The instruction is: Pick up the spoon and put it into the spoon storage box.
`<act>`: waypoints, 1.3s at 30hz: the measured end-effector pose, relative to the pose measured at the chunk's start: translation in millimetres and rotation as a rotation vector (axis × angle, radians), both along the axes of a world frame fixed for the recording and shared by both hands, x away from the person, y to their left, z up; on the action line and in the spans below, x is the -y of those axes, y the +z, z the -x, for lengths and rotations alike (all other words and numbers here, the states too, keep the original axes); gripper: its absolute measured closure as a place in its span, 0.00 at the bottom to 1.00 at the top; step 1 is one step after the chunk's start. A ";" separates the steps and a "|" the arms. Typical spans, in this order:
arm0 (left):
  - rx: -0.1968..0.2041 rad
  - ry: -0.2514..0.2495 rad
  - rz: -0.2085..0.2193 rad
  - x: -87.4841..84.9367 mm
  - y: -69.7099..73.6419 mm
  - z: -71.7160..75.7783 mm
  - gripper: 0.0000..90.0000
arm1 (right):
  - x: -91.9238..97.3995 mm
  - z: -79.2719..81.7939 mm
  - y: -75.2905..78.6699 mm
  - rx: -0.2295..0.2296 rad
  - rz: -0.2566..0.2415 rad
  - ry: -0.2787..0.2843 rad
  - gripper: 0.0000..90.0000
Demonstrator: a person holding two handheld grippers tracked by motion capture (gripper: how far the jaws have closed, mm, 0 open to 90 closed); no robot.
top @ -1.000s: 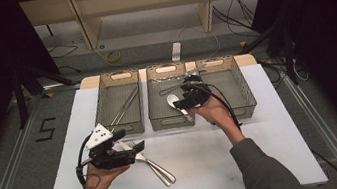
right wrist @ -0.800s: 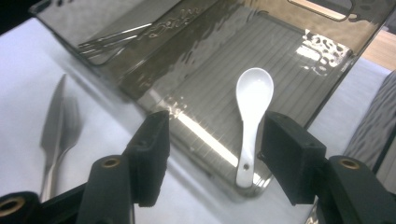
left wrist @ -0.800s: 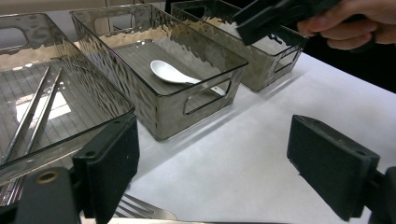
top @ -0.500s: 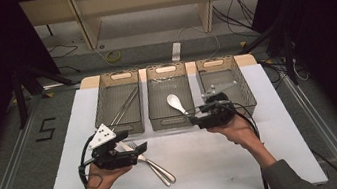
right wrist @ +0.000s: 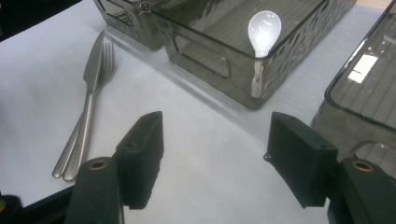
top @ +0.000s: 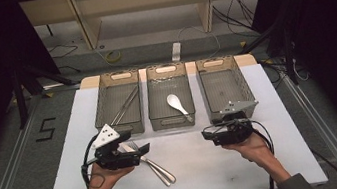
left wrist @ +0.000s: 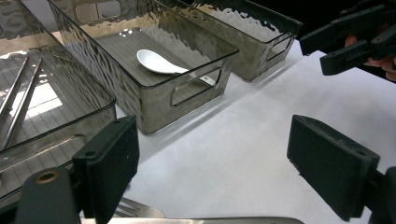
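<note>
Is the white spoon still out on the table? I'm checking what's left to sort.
No, the white spoon lies inside the middle bin, while a knife and fork remain on the table.

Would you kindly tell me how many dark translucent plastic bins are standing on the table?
3, side by side along the far edge: left bin holding metal chopsticks, middle bin holding a white ceramic spoon, right bin empty.

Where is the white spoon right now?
In the high view, the white spoon lies inside the middle bin of three, between the bin with chopsticks and the empty right bin.
</note>
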State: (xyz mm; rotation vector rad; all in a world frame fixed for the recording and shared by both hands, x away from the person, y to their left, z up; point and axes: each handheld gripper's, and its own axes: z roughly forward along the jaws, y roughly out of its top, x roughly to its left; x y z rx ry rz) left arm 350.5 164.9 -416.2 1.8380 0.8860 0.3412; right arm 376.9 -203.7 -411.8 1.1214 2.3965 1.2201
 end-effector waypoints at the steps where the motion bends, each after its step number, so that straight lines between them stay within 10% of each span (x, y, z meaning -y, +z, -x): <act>1: -0.001 -0.001 -0.002 0.2 -0.2 0.0 0.18 | 1.1 1.9 -1.1 0.000 0.001 -0.001 0.41; 14: -0.037 -0.058 -0.088 4.1 -3.9 -4.2 0.18 | 12.9 19.0 -10.4 -0.010 -0.017 0.009 0.37; 39: -0.122 -0.298 -0.452 24.7 -26.3 -23.9 0.23 | 31.2 39.9 -18.4 -0.032 -0.034 0.003 0.36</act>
